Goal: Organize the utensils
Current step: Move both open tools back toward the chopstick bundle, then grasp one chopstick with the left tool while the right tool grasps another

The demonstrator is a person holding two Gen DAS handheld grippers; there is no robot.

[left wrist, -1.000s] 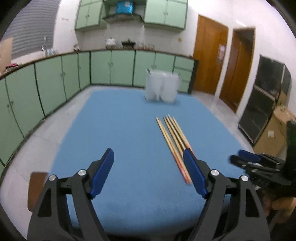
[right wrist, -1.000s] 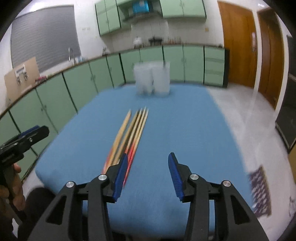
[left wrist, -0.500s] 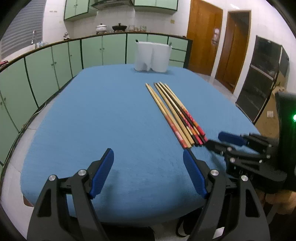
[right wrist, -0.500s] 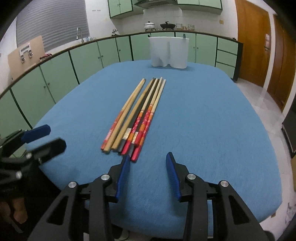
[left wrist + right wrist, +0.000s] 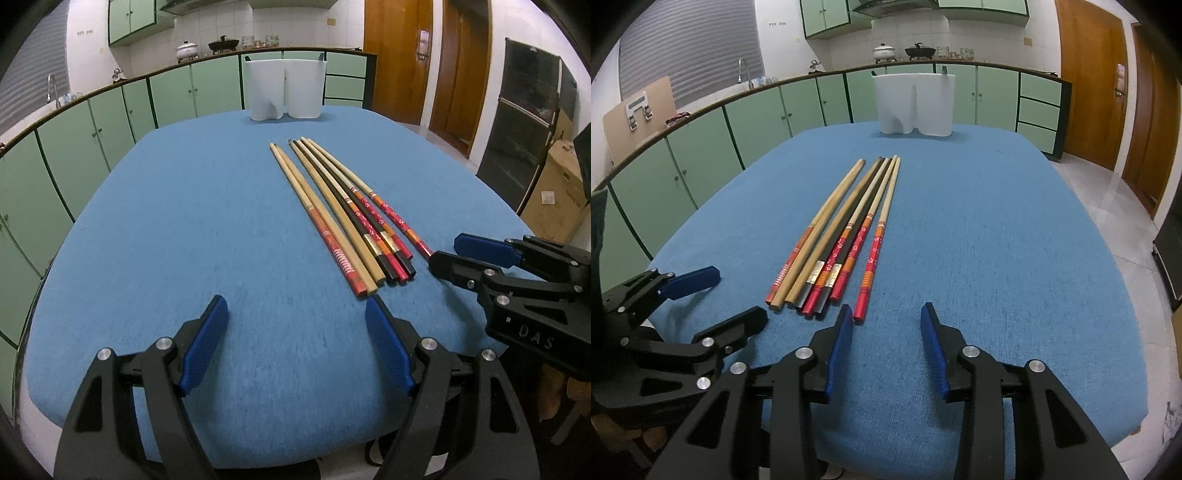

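Blue-clothed table (image 5: pixel 184 221), chopsticks (image 5: pixel 343 218) before both empty, parted hand-held grippers (image 5: pixel 295 332) (image 5: pixel 886 332); holder's (image 5: pixel 284 90) interior hidden.

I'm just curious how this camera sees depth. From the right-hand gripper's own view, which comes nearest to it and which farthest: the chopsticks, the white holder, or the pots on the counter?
1. Chopsticks: on the blue table, ends just ahead of the right gripper, slightly left.
2. White holder: at the table's far edge.
3. Pots: on the back counter, beyond the table.
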